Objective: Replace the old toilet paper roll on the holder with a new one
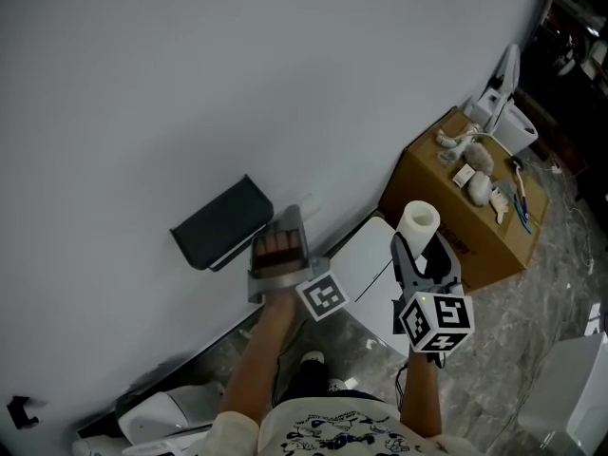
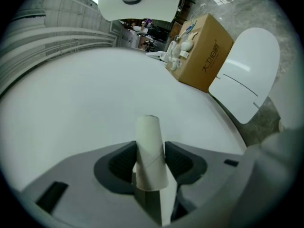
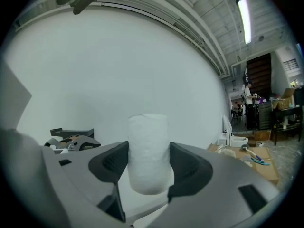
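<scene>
My left gripper (image 1: 285,236) is shut on the old roll's bare cardboard tube (image 1: 276,249), just right of the dark holder (image 1: 220,222) on the white wall. In the left gripper view the tube (image 2: 151,156) stands upright, pinched between both jaws of that gripper (image 2: 151,167). My right gripper (image 1: 419,247) is shut on a full white toilet paper roll (image 1: 419,222), held farther right and apart from the holder. The right gripper view shows this roll (image 3: 148,153) clamped at its sides by that gripper (image 3: 148,165), with the holder (image 3: 72,132) small at the left.
A cardboard box (image 1: 475,202) with small items on top stands against the wall at the right, a white toilet (image 1: 506,112) behind it. A white lid-like panel (image 1: 366,255) leans below the grippers. White fixtures (image 1: 157,416) lie on the floor at lower left.
</scene>
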`<state>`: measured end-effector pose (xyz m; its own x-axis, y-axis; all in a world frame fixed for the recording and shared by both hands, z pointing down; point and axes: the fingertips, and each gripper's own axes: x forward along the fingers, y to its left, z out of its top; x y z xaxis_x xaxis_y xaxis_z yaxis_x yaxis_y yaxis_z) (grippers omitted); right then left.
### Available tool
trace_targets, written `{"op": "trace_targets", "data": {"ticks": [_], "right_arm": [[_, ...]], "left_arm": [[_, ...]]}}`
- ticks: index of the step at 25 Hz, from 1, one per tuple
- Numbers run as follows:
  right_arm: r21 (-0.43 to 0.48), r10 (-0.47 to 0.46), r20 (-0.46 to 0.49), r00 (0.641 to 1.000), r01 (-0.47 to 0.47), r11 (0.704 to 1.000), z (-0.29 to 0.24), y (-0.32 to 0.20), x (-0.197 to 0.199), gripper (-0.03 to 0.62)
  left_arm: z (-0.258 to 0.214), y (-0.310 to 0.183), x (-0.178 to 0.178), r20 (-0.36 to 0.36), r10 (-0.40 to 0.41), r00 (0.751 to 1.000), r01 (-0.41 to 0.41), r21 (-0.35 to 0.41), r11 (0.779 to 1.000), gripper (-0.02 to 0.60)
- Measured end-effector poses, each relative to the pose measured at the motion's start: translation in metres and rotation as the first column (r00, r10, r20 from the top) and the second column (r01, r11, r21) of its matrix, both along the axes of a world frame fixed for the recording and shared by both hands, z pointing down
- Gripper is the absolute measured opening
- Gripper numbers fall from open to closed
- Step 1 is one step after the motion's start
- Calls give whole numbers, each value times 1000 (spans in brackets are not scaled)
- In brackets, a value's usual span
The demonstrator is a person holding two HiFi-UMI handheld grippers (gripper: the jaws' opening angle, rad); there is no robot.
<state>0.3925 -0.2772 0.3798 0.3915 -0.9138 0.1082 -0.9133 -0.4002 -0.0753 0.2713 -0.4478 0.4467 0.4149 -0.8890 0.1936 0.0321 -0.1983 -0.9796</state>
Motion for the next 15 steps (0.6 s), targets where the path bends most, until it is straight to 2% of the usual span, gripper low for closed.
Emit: {"op": "trace_targets", "data": {"ticks": [4,7,11,15], "right_arm": [[5,12,2,1000,-12,1000,-1,5,7,279],[10,12,5,1000,-13,1000,-1,9,10,279],[16,0,6,1000,0,1000,-2,11,7,279],[26,-18,12,1000,18,999,-4,11,2,279]], "left_arm": [[-3,8,10,-63,25,998,-28,-41,999,193],[-15,19,16,-176,50,983,-65,-85,994,193],[-38,32,14,-379,49,924,-123,-175,977,193],[-58,43,4,-523,21,852,-169,-237,957,193]]}}
